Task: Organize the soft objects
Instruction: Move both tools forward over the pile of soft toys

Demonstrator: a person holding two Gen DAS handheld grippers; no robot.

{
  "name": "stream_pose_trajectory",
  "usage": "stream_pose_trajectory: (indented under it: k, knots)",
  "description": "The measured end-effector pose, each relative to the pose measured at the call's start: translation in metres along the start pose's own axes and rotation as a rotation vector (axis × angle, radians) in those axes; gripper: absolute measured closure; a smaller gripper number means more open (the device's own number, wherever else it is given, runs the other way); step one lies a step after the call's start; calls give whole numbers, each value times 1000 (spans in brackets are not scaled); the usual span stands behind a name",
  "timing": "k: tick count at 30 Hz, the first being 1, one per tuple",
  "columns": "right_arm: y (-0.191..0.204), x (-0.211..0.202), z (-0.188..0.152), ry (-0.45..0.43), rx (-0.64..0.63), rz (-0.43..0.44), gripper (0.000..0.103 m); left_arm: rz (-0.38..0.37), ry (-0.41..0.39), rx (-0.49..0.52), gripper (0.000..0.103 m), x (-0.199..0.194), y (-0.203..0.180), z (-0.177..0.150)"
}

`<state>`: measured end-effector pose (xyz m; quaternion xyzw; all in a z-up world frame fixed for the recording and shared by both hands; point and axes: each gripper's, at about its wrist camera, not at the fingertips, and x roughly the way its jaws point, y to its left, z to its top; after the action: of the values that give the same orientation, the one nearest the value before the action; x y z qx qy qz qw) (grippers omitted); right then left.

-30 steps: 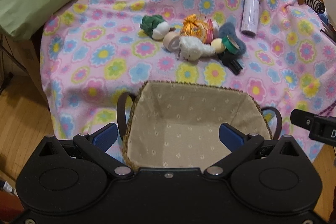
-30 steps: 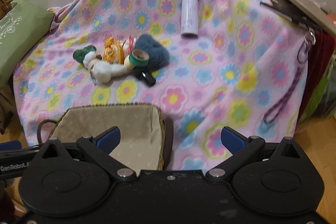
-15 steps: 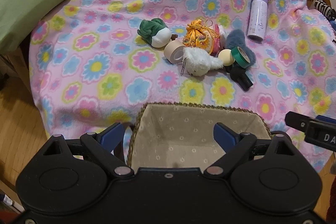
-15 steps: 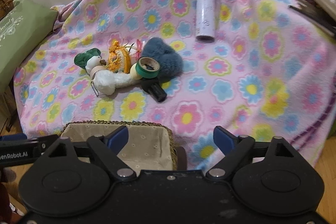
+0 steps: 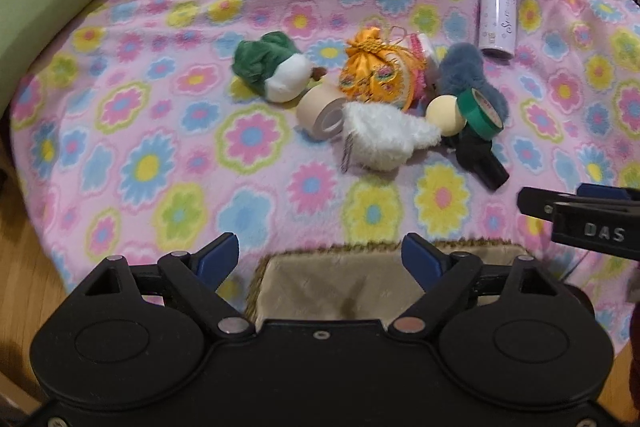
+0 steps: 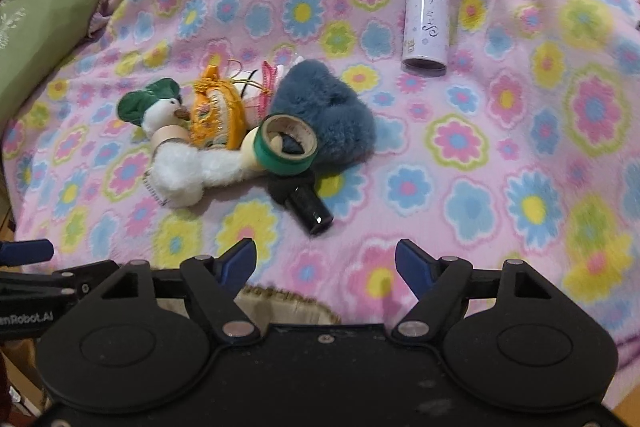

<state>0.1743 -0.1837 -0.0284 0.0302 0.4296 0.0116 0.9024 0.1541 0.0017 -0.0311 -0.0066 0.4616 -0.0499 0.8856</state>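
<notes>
A heap lies mid-blanket: a green and white plush (image 5: 276,73) (image 6: 154,107), an orange satin pouch (image 5: 376,71) (image 6: 216,115), a white fluffy toy (image 5: 384,137) (image 6: 184,171) and a blue furry piece (image 5: 464,71) (image 6: 328,115). Mixed in are a beige tape roll (image 5: 322,111), a green tape roll (image 5: 480,113) (image 6: 286,145), a cream ball (image 5: 444,115) and a black tube (image 5: 482,163) (image 6: 308,209). My left gripper (image 5: 320,253) hovers over the lined basket (image 5: 360,285), jaws closing on nothing. My right gripper (image 6: 326,259) hangs short of the heap, jaws closing, empty.
A flowered pink blanket (image 5: 160,147) (image 6: 520,147) covers the surface. A lilac bottle (image 5: 496,11) (image 6: 426,11) stands behind the heap. A green cushion (image 5: 48,3) (image 6: 36,27) lies at the left. Wooden floor (image 5: 24,267) shows below the blanket's left edge.
Both grippers have moved forward toward the heap, which looms larger. Their jaws have narrowed. The basket has slid mostly under the grippers' bodies.
</notes>
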Motion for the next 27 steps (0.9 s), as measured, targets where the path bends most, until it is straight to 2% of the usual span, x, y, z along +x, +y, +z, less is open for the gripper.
stream_pose_trajectory:
  k: [8, 14, 19, 27]
  knots:
    - [-3, 39, 21, 48, -53, -18, 31, -21, 10, 80, 18, 37, -15, 30]
    - [1, 64, 29, 89, -117, -24, 31, -36, 22, 92, 17, 59, -21, 49]
    - [-5, 84, 32, 112, -113, -35, 34, -23, 28, 45, 15, 77, -11, 59]
    - [-24, 102, 48, 91, -64, -85, 34, 12, 32, 4, 12, 95, 4, 69]
